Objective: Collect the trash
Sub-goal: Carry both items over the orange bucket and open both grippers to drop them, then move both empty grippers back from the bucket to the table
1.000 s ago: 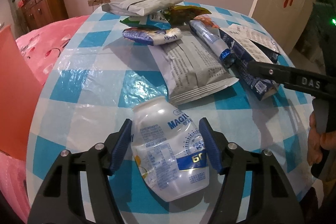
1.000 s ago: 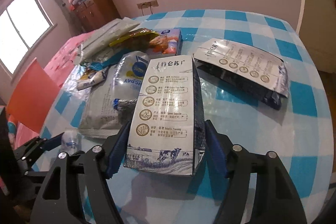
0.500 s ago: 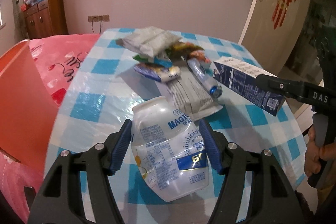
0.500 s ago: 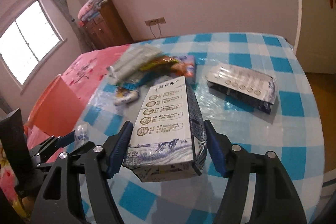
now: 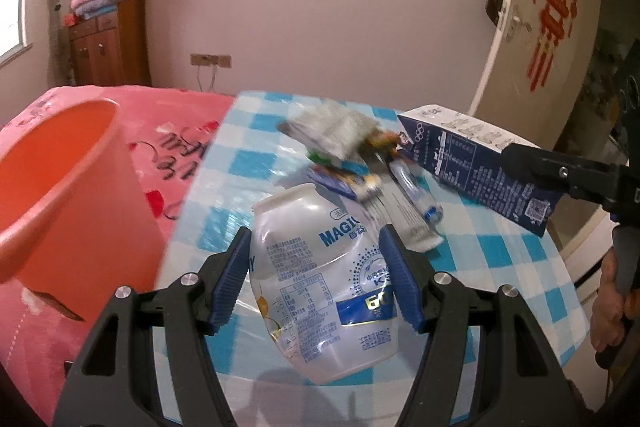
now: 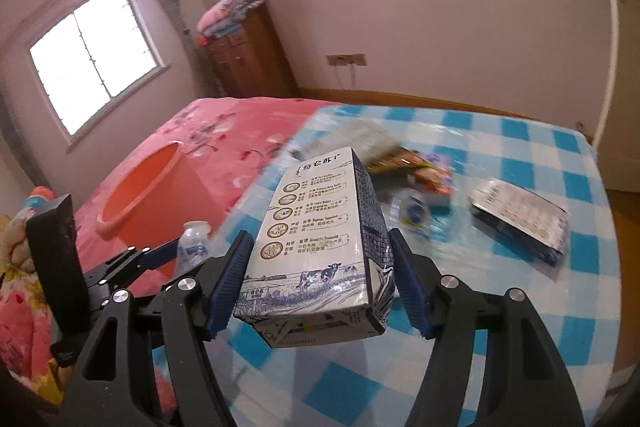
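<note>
Right wrist view: blue-checked table point(image 6: 520, 163) beside pink bed point(image 6: 208, 131), both jaws pinching trash.

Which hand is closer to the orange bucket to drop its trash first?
Left, probably. The left gripper, clamped on the crushed bottle, sits beside the orange bucket. The right gripper with its milk carton is farther away.

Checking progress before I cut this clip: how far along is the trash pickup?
Done: nothing visibly binned; the orange bucket interior shows no trash. In hand: left gripper is shut on a crushed plastic bottle, right gripper shut on a milk carton, both held above the table. Left: a flattened carton and a pile of wrappers.
</note>
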Demonstrator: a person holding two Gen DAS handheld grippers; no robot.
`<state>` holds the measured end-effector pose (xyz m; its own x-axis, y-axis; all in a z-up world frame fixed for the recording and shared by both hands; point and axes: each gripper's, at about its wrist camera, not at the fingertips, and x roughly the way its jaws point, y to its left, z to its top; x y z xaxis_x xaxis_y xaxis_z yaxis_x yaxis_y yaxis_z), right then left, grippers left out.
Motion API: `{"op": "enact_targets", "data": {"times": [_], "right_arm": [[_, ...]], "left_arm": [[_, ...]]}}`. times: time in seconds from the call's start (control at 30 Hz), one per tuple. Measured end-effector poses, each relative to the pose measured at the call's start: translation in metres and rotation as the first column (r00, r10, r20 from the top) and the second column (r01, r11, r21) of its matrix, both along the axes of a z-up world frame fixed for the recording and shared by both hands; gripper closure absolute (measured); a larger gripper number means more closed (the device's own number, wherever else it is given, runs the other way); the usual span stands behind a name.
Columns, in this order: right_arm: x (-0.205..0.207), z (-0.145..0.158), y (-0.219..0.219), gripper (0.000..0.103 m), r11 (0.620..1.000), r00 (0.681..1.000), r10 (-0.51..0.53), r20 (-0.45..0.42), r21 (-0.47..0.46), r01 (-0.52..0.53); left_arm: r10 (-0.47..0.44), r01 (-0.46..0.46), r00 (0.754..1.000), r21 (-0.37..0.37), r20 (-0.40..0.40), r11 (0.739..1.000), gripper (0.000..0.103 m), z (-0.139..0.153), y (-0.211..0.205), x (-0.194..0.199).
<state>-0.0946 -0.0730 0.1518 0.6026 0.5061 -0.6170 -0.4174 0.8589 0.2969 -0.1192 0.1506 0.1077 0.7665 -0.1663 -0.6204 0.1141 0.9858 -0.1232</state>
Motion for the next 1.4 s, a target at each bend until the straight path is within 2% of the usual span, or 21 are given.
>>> {"op": "enact_targets", "data": {"times": [0.2,0.4,0.53,0.67,0.83,0.87,0.9,0.97,1.0,1.17,1.27,1.4], "right_arm": [[0.014,0.027,0.049,0.035,0.987,0.99,0.139,0.012,0.077,-0.14],[0.032,0.047,0.117,0.035,0.947,0.957,0.289,0.021,0.14,-0.289],[0.046,0.054,0.161,0.035,0.918,0.931,0.365,0.017,0.161,-0.363],[0.061,0.048,0.205,0.035,0.896,0.908,0.419,-0.002,0.161,-0.414],[0.067,0.038,0.244,0.034,0.866,0.878,0.479,-0.024,0.175,-0.468],[0.069,0.034,0.25,0.032,0.868,0.879,0.477,-0.028,0.176,-0.465],[0.074,0.03,0.253,0.028,0.876,0.886,0.461,-0.04,0.178,-0.448],[0.078,0.027,0.252,0.014,0.876,0.89,0.453,-0.051,0.209,-0.434],[0.079,0.025,0.248,0.012,0.881,0.897,0.438,-0.049,0.224,-0.418],[0.085,0.015,0.214,0.01,0.914,0.939,0.338,-0.061,0.257,-0.313],[0.084,0.007,0.192,0.01,0.938,0.963,0.265,-0.053,0.244,-0.244],[0.07,-0.004,0.164,0.01,0.965,0.983,0.181,-0.004,0.193,-0.177]], "left_arm": [[0.107,-0.108,0.991,0.002,0.084,0.994,0.037,0.032,0.044,-0.006],[0.259,-0.264,0.956,0.02,0.138,0.964,0.037,0.054,0.101,-0.008],[0.348,-0.355,0.927,0.031,0.14,0.934,0.037,0.055,0.136,-0.002],[0.42,-0.426,0.901,0.032,0.112,0.904,0.037,0.045,0.167,0.006],[0.464,-0.467,0.883,0.038,0.076,0.883,0.037,0.03,0.187,0.017],[0.473,-0.476,0.879,0.039,0.067,0.879,0.034,0.026,0.191,0.02],[0.479,-0.481,0.876,0.042,0.059,0.876,0.027,0.024,0.194,0.019],[0.498,-0.5,0.865,0.05,0.055,0.864,0.02,0.021,0.196,0.019],[0.501,-0.504,0.863,0.05,0.058,0.862,0.019,0.019,0.197,0.017],[0.512,-0.517,0.854,0.054,0.092,0.854,0.015,0.02,0.197,0.011],[0.511,-0.52,0.848,0.038,0.144,0.853,0.015,0.022,0.192,0.003],[0.48,-0.493,0.851,0.011,0.214,0.87,0.014,0.028,0.178,-0.01]]}}
